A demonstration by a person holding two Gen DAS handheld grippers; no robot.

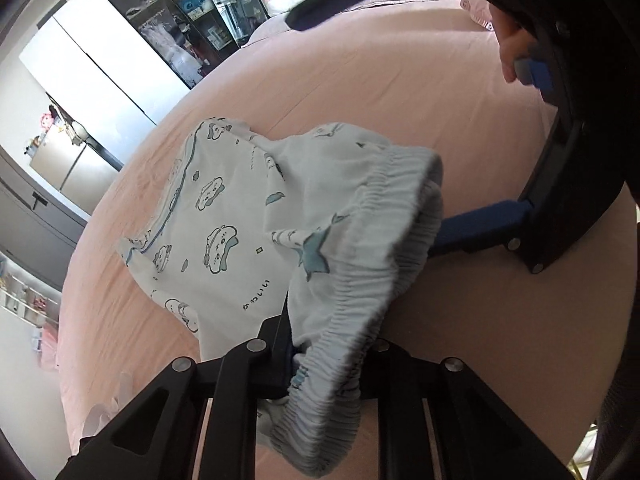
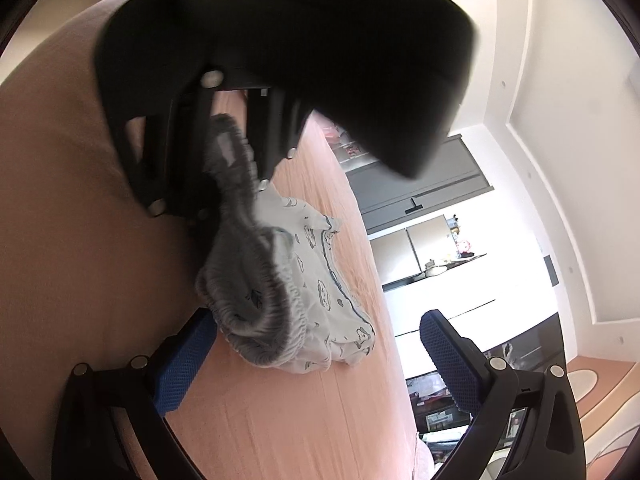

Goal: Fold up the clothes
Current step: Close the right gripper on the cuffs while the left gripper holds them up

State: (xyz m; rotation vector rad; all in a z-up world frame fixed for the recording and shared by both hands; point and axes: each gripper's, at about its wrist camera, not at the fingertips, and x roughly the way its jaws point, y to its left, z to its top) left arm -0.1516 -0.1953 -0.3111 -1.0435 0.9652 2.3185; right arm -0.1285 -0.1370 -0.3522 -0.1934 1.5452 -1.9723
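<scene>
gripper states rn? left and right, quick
Left gripper: shut on the shorts, pinching the elastic waistband.
Right gripper: open, holding nothing; one finger sits beside the waistband.

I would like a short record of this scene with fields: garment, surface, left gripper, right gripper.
garment: pale printed shorts with gathered elastic waistband, partly lifted
surface: pink bed sheet
left gripper: shut on the waistband, lifting it
right gripper: open, one blue-padded finger at the waistband's other end, nothing pinched
stage: no fold made yet
</scene>
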